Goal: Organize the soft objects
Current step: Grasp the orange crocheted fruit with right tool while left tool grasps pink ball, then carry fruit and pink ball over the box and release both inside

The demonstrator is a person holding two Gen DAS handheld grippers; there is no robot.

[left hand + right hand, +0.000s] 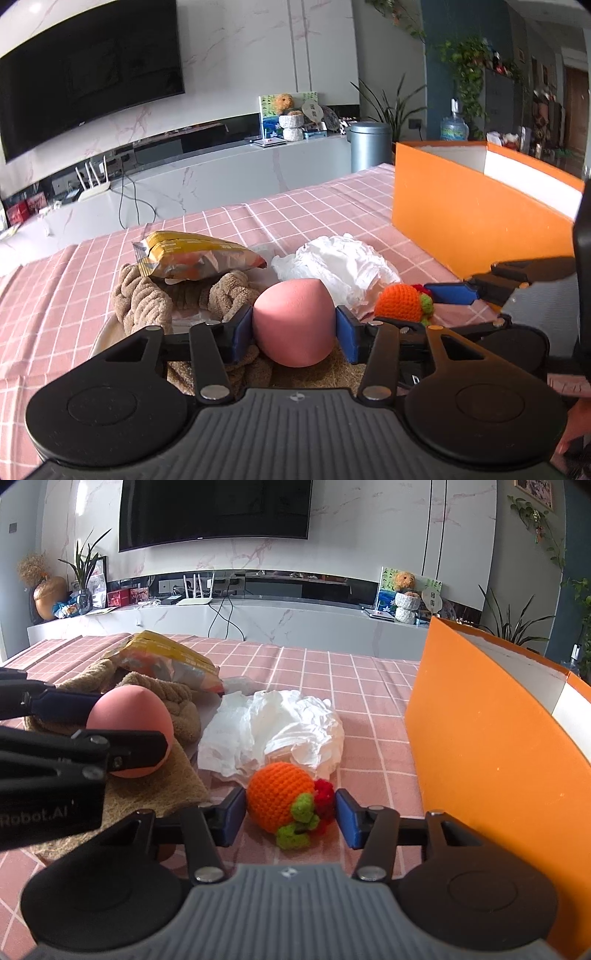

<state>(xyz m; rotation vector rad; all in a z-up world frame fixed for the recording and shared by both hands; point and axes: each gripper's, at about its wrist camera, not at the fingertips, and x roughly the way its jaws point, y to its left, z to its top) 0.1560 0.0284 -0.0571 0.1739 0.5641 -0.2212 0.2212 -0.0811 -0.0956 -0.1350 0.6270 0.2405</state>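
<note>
The left hand-held gripper (294, 325) is clamping the pink sponge (293, 321); the right hand-held gripper (290, 816) is pinching the crochet orange (280, 801) (squeeze gently), both left of the orange box (491, 731).

Orange box (480, 738) walls off the right side.

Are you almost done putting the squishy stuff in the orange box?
Not yet. Nothing shows inside the orange box so far. The left gripper has its jaws on the pink ball, the right gripper on the knitted orange. The white wad, brown towel and snack bag still wait.
</note>
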